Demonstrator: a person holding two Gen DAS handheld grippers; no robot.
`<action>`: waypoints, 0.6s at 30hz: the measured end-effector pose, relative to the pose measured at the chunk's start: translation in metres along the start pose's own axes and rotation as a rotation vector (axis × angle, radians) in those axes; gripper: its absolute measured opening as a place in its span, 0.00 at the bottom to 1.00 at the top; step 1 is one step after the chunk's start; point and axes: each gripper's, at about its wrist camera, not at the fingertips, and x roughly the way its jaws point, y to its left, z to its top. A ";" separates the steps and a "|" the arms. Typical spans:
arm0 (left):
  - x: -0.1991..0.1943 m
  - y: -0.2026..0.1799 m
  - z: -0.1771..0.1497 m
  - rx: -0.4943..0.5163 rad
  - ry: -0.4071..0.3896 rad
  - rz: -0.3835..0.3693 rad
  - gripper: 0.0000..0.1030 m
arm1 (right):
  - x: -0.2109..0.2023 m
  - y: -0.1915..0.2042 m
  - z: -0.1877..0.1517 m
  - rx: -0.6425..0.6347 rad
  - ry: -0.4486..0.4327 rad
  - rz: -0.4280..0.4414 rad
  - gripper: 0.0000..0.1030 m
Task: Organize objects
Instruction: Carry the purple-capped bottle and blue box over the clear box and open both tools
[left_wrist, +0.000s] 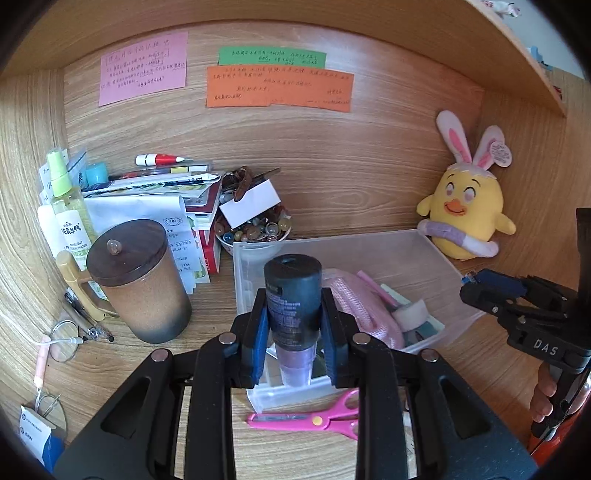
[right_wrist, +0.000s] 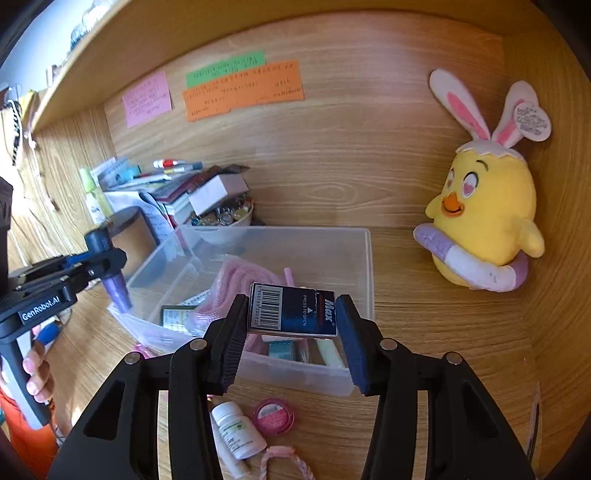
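my left gripper (left_wrist: 293, 325) is clamped on a dark tube (left_wrist: 292, 295) with a purple cap, cap end pointing down, held over the near left corner of the clear plastic bin (left_wrist: 436, 247). my right gripper (right_wrist: 291, 332) grasps a blue staple box (right_wrist: 293, 310) flat between its pads, above the bin's near edge. pink mesh pouch (right_wrist: 236, 284) lies inside the bin. pink scissors (left_wrist: 314, 419) lie on the desk just in front of the bin; white pill bottle (right_wrist: 236, 428) and pink round tin (right_wrist: 273, 416) too.
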 end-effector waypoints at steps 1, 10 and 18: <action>0.002 0.001 0.001 -0.001 0.003 0.001 0.25 | 0.005 0.000 -0.001 0.000 0.010 -0.003 0.43; 0.036 0.007 0.004 0.000 0.078 -0.003 0.24 | 0.036 0.002 -0.005 -0.014 0.078 -0.015 0.43; 0.057 0.003 -0.004 0.013 0.154 -0.013 0.25 | 0.046 0.008 -0.007 -0.037 0.122 0.000 0.43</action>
